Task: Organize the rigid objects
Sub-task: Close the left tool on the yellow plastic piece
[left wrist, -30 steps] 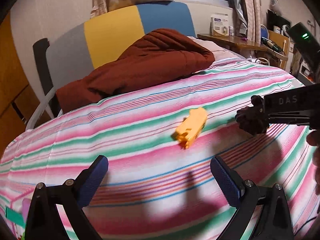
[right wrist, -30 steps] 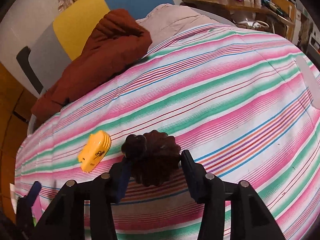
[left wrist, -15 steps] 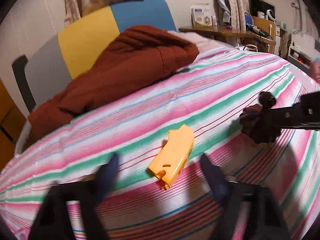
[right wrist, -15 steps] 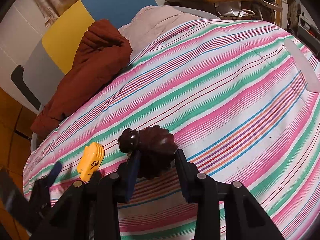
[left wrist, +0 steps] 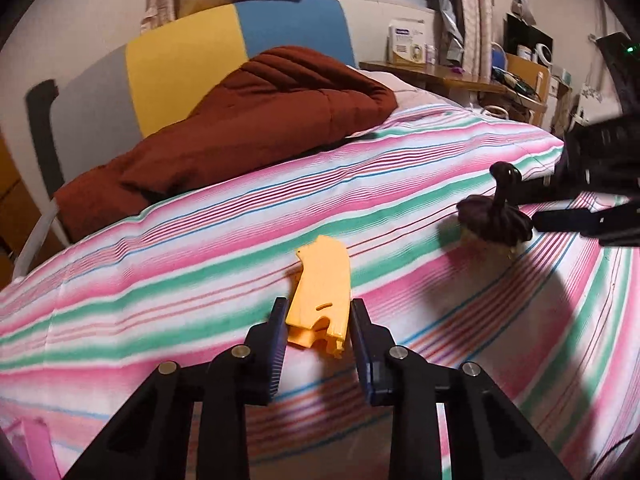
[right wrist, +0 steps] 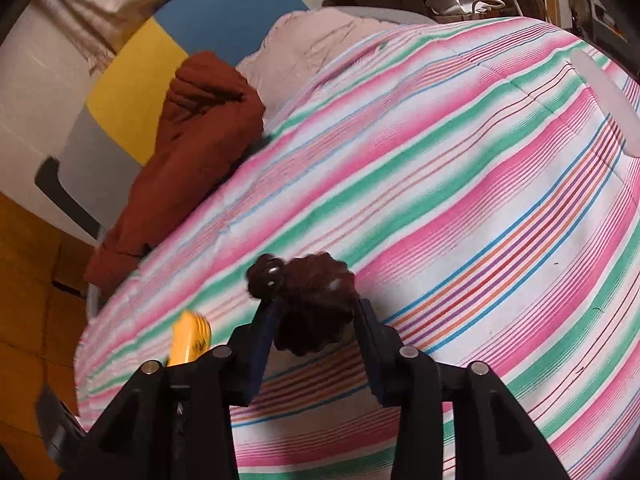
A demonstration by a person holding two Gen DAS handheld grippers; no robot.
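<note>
Your left gripper [left wrist: 318, 320] has just been closing, and its jaws now clamp the near end of the yellow plastic shell [left wrist: 322, 294], which lies on the striped bedspread [left wrist: 200, 248]. Your right gripper [right wrist: 316, 320] has just been opening a little, yet the dark brown cupcake toy [right wrist: 316, 300] sits between its fingers [right wrist: 264, 332], touching both. A rust-brown quilt [left wrist: 256, 120] lies heaped at the headboard [left wrist: 180, 64].
</note>
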